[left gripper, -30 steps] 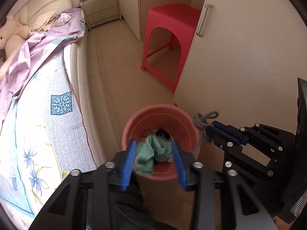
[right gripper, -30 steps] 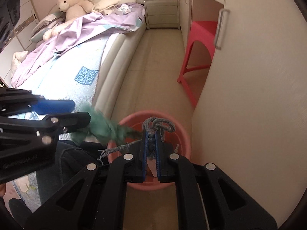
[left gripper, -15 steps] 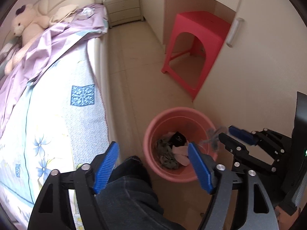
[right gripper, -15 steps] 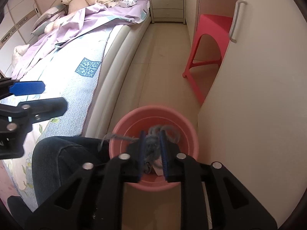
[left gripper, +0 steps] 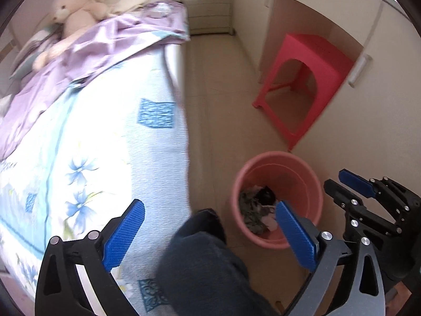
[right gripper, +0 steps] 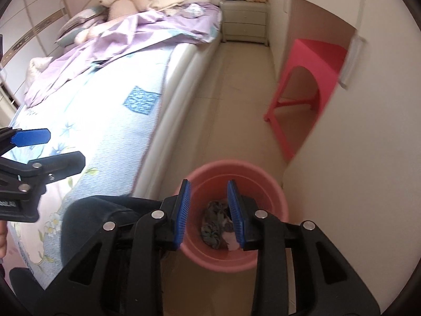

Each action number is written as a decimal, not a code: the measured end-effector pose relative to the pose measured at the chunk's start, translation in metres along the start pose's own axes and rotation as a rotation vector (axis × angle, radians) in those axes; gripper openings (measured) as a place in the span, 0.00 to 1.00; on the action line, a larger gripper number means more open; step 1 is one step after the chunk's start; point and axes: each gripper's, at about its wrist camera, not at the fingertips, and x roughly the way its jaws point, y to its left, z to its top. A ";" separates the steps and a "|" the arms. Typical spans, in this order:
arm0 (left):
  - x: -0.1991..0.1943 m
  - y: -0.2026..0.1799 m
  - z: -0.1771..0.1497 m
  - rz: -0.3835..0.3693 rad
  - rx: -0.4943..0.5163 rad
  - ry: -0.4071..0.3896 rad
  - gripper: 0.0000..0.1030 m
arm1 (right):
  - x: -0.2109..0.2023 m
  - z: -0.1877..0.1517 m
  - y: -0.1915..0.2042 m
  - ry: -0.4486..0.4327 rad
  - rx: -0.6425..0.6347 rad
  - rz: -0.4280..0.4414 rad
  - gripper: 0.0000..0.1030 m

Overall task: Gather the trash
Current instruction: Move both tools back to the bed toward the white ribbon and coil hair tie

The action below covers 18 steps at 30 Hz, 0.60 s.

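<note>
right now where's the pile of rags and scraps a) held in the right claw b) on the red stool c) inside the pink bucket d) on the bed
c: the rags and scraps lie at the bottom of the pink bucket on the floor, and the right claw stands open and empty above it.

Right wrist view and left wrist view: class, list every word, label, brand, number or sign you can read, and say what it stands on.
White lettering on the body of the black left gripper, at the left edge of the right wrist view: cut off and too blurred to read.
Pink round plastic bucket, red plastic stool, floral blue bedspread: no writing visible.
</note>
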 end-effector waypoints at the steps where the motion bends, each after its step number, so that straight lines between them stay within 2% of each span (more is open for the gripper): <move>1: -0.003 0.008 -0.004 0.005 -0.020 -0.003 0.95 | 0.000 0.001 0.011 -0.003 -0.014 0.021 0.32; 2: -0.007 0.018 -0.008 0.014 -0.047 -0.008 0.95 | 0.000 0.002 0.018 -0.006 -0.022 0.035 0.41; 4: -0.014 0.034 -0.016 0.039 -0.087 -0.020 0.95 | 0.000 0.004 0.038 -0.014 -0.047 0.063 0.49; 9: -0.031 0.080 -0.041 0.088 -0.180 -0.030 0.95 | 0.002 0.008 0.095 -0.008 -0.145 0.119 0.55; 18: -0.059 0.145 -0.086 0.135 -0.329 -0.048 0.95 | -0.007 0.007 0.185 -0.010 -0.299 0.209 0.55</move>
